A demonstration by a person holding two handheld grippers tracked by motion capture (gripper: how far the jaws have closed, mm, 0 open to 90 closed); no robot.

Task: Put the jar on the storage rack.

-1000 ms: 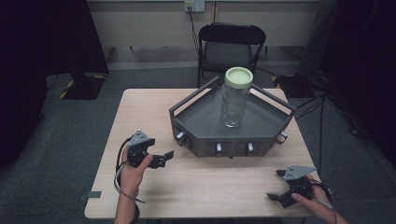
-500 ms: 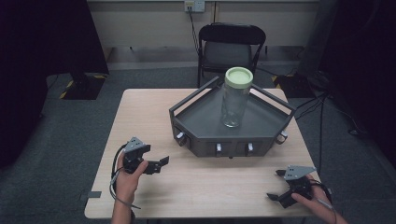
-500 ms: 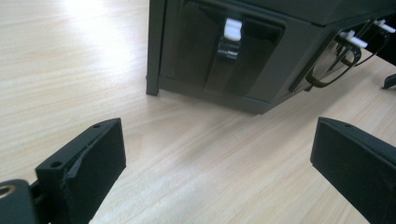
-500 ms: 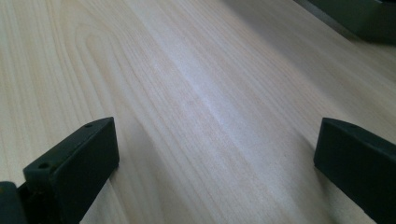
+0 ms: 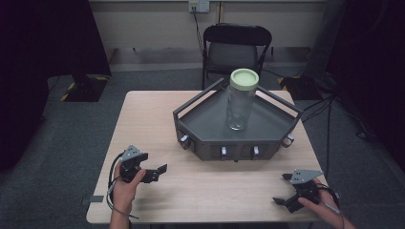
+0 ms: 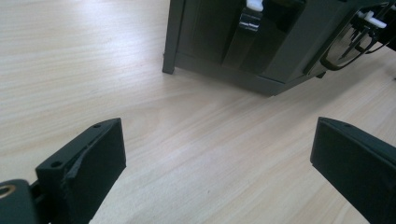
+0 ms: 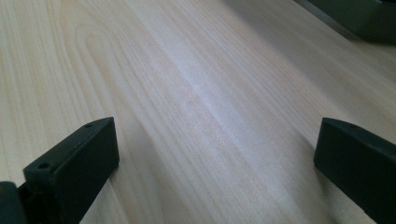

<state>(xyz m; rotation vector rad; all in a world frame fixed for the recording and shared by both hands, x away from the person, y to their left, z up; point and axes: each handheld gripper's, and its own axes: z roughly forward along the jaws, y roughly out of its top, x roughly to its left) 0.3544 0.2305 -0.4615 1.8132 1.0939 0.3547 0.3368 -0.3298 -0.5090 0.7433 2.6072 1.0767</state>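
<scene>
A tall clear jar point(image 5: 240, 102) with a pale green lid stands upright in a dark grey angular tray point(image 5: 206, 125) on the wooden table point(image 5: 219, 183). My left gripper point(image 5: 158, 172) is held low over the table's front left, open and empty, pointing towards the tray. In the left gripper view the tray's near corner point(image 6: 233, 51) lies ahead of the spread jaws. My right gripper point(image 5: 282, 188) rests near the front right edge, open, with bare wood between its jaws. The tray's edge point(image 7: 359, 16) shows at the top right of the right gripper view.
Small latches and knobs point(image 5: 223, 151) line the tray's front wall. A black folding chair point(image 5: 235, 50) stands behind the table. Cables point(image 5: 329, 109) run across the grey floor at the right. Open tabletop lies between the two grippers.
My left gripper has drawn back towards the front edge of the table and sunk lower. The right gripper, the jar and the tray have stayed put.
</scene>
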